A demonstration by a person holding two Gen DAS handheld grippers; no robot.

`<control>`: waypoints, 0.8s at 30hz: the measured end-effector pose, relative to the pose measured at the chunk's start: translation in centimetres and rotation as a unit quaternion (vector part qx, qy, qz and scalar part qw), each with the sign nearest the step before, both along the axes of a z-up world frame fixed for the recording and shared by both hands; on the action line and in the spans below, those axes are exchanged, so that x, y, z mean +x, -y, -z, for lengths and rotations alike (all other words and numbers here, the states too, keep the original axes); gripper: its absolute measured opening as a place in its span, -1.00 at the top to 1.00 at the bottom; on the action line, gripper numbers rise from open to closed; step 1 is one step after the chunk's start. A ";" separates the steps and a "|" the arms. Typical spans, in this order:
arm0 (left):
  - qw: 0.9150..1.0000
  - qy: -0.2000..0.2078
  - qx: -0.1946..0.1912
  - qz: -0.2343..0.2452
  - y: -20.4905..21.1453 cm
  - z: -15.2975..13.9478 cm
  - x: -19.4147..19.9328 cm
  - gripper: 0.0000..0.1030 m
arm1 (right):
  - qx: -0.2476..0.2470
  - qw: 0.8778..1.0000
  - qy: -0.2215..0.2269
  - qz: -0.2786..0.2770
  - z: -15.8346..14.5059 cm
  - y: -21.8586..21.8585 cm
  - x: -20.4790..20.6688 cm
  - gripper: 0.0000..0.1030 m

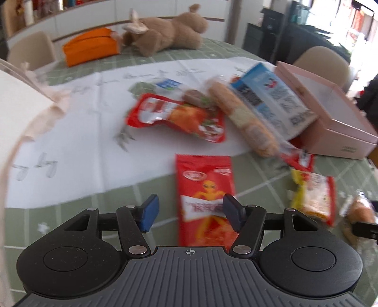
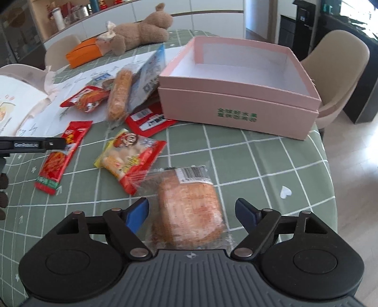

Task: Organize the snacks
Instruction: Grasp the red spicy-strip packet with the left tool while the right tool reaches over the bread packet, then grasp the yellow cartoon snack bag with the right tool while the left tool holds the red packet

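**Bracket the bread, then close**

Your right tool (image 2: 191,213), jaws apart, straddles the clear-wrapped orange bread slice (image 2: 189,207), lying well short of the open pink cardboard box (image 2: 236,104). Centre it, squeeze gently. Your left tool (image 1: 189,212) hangs spread, empty.

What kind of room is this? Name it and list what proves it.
Most likely a home dining room: a round table under a green checked tablecloth with upholstered beige chairs around it, a plush toy lying on it, and a white sideboard with jars and bottles behind.
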State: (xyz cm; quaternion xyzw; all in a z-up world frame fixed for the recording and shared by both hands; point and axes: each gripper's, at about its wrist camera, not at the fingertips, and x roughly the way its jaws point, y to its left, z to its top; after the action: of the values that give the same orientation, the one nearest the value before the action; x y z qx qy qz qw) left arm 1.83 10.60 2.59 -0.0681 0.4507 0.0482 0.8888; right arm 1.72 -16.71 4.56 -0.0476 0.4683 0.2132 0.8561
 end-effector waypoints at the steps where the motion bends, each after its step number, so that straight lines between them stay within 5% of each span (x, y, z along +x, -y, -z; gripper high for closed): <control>1: 1.000 -0.002 0.000 0.007 0.5 0.1 0.1 -0.28 | 0.000 1.000 0.007 -0.007 -0.3 -0.2 0.0 -0.58; 6: 0.998 -0.007 0.053 0.042 3.1 0.6 0.7 -0.31 | -0.007 0.999 0.028 -0.023 -1.2 -1.1 0.2 -0.65; 18: 0.998 -0.024 0.040 0.049 4.7 0.1 -2.7 -0.16 | -0.021 0.994 0.053 -0.095 -2.2 -5.2 2.7 -0.62; 19: 0.998 -0.026 0.040 0.048 4.8 0.1 -3.0 -0.16 | -0.017 0.995 0.055 -0.082 -2.2 -5.6 3.5 -0.56; 21: 0.998 -0.026 0.039 0.046 4.8 0.1 -3.8 -0.16 | -0.014 0.997 0.046 -0.058 -2.2 -6.0 4.7 -0.03; 24: 0.999 -0.021 0.027 0.038 4.3 0.1 -4.7 -0.15 | -0.033 0.998 0.035 -0.030 -1.7 -6.2 6.1 0.04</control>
State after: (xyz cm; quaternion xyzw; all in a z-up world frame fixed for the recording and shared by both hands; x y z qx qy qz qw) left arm -2.88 6.33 2.52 -0.0262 0.4697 0.0275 0.8820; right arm 7.84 -10.54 6.25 -0.0974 0.4428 0.2214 0.8634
